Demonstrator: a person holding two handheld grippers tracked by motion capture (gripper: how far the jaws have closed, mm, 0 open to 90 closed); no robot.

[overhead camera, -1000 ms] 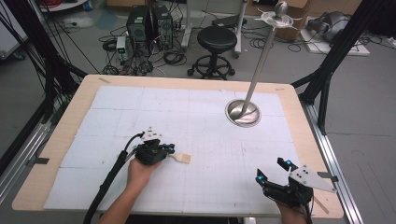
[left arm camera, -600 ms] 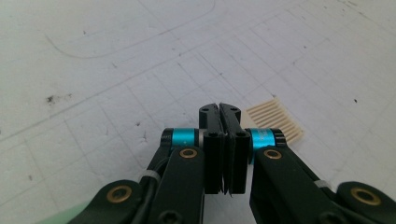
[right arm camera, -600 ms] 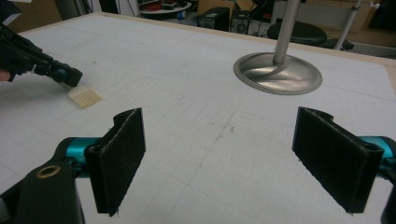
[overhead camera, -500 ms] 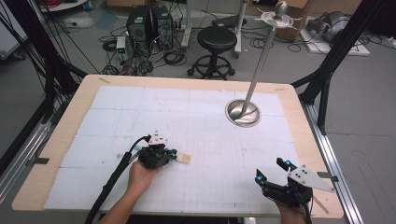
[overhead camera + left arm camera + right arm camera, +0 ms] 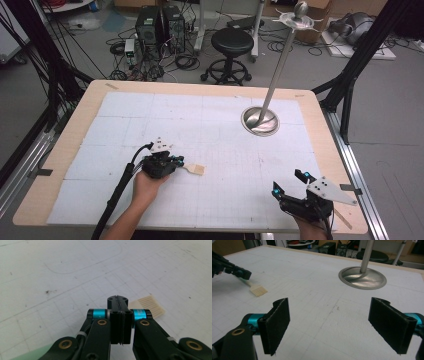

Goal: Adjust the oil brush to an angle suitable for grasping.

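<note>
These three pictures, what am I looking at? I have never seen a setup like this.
A person at a table holds a hand-held two-jaw tool in each hand. One picture looks down from above; the other two come from cameras riding on each tool. The left tool is shut on the handle of a small pale brush, whose bristle end rests on the white gridded mat. The right tool is open and holds nothing. A metal stand with a round base sits farther back.

The left claw [image 5: 180,163] lies low and level in the person's left hand [image 5: 146,182], its jaws pressed tight together, forearm reaching in from the bottom edge. The right claw [image 5: 290,184] sits low at the near right, jaws spread wide apart.
</note>
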